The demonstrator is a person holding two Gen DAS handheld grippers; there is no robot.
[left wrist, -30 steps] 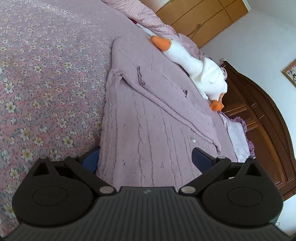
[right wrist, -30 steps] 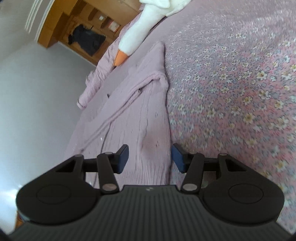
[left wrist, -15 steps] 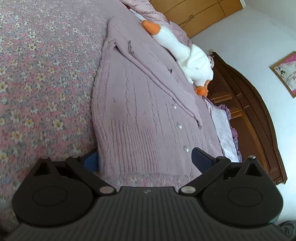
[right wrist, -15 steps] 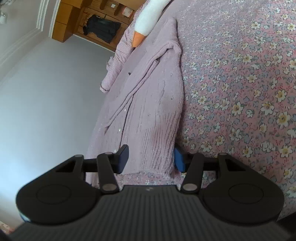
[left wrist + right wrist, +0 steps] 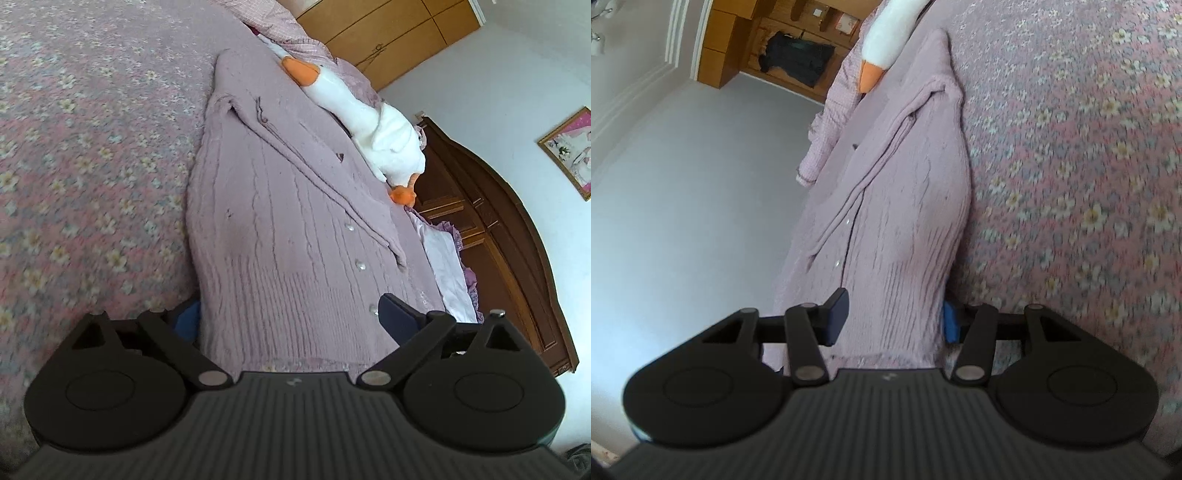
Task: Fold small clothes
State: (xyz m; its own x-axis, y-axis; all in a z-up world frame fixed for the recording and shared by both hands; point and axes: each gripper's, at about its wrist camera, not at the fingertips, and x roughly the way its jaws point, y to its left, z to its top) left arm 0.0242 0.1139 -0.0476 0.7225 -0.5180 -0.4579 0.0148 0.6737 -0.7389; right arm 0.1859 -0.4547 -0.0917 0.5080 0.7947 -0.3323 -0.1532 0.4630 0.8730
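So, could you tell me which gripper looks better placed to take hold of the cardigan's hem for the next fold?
Probably the right gripper: its open fingers closely straddle a narrow bunch of the cardigan at the hem. The left gripper gapes across the flat hem, one finger hidden under the edge.

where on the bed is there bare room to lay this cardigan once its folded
The widest free patch is the floral bedspread, beside the lilac cardigan on the side away from the plush goose. The goose side is crowded: goose, checked pink cloth and white pillow line that edge.
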